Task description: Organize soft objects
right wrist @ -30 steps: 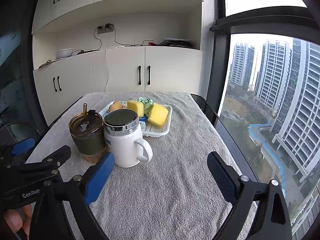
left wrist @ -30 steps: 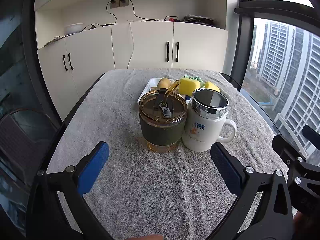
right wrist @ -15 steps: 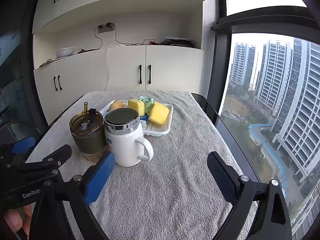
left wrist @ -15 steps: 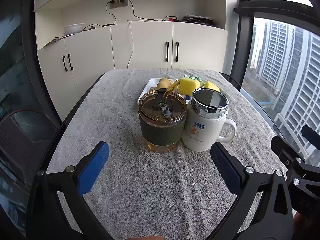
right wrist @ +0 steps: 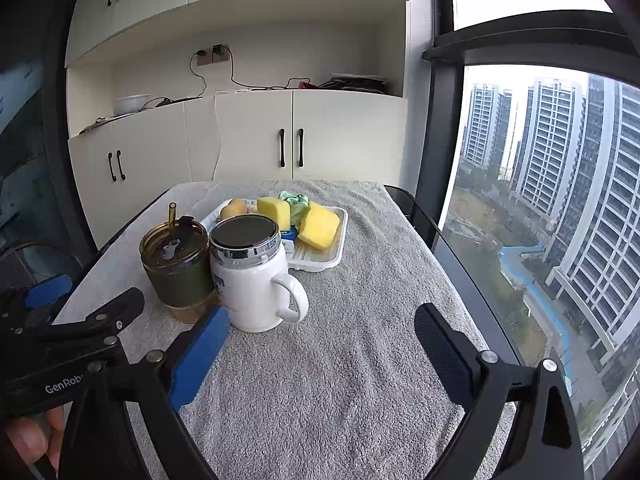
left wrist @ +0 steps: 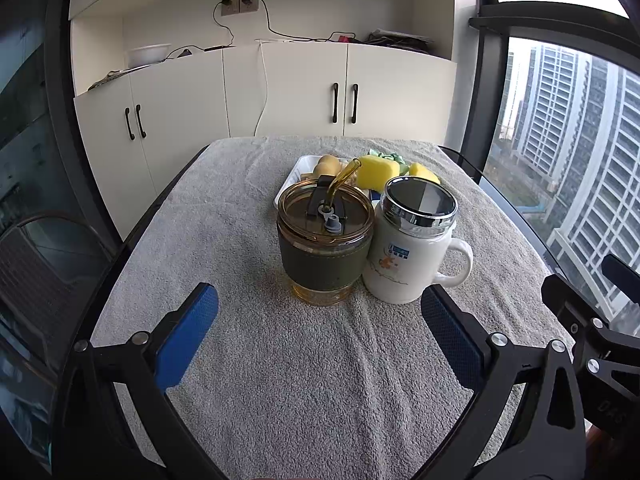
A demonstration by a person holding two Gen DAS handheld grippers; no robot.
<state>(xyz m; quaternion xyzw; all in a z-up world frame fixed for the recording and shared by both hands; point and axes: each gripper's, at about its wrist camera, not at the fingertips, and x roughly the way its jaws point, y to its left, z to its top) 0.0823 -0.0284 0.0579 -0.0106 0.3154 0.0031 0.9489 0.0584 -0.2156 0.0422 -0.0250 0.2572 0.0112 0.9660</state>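
Observation:
A white tray [right wrist: 320,261] sits at the far middle of the towel-covered table. It holds two yellow sponges [right wrist: 319,226] [right wrist: 274,211], a crumpled green cloth [right wrist: 295,201], a tan round object [right wrist: 233,210] and a small blue item [right wrist: 289,235]. In the left wrist view the tray [left wrist: 289,181] and sponges [left wrist: 377,172] are partly hidden behind the cups. My left gripper [left wrist: 319,332] is open and empty, near the table's front. My right gripper [right wrist: 322,346] is open and empty, right of the white mug.
An amber glass cup with green sleeve and straw [left wrist: 325,240] [right wrist: 177,264] and a white lidded mug [left wrist: 414,244] [right wrist: 252,272] stand side by side in front of the tray. Grey towel [left wrist: 304,360] covers the table. White cabinets [left wrist: 304,92] behind; window on the right.
The right gripper has risen and edged slightly forward; the cups and tray appear a little lower in its view. The left gripper has hardly moved.

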